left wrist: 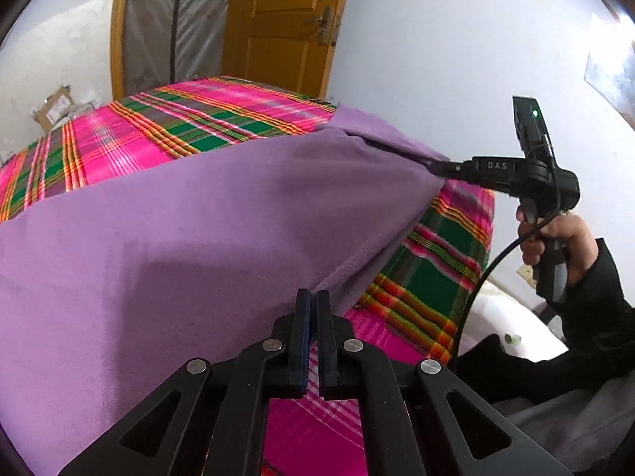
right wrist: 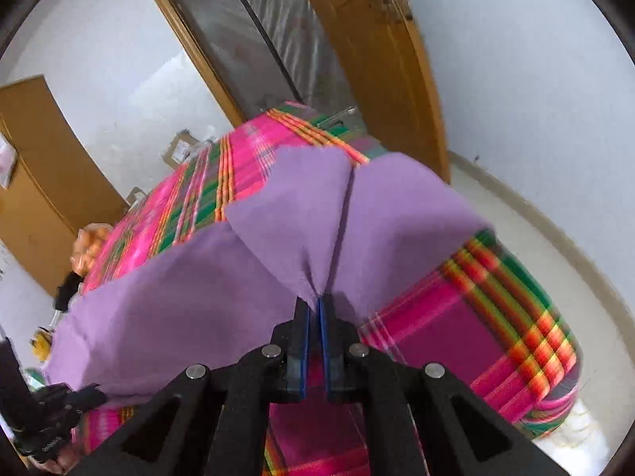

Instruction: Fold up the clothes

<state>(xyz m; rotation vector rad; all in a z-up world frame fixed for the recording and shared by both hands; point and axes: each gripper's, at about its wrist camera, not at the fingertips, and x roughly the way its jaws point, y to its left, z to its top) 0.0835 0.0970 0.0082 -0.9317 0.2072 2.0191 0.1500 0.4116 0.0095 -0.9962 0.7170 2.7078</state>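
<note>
White walls and an orange-brown wooden door are standing behind a bed draped in a pink, green and orange plaid bedspread, which is carrying the work. Down at the near edge of that bed, the left gripper is pressing its two blue-padded fingers together on the hem of a purple cloth, pinching a small fold of it. Over the right-hand edge of the bed, the right gripper is likewise clamping its fingers onto a corner of the same cloth, so the fabric is bunching into a sharp pleat and fanning out on both sides of the pinch. From the left wrist view a person's hand in a dark sleeve is squeezing the handle of that right gripper, with a black cable hanging below it. Between the two pinched points the purple cloth is stretching across the near half of the bedspread, its right corner lifting clear of the plaid.
</note>
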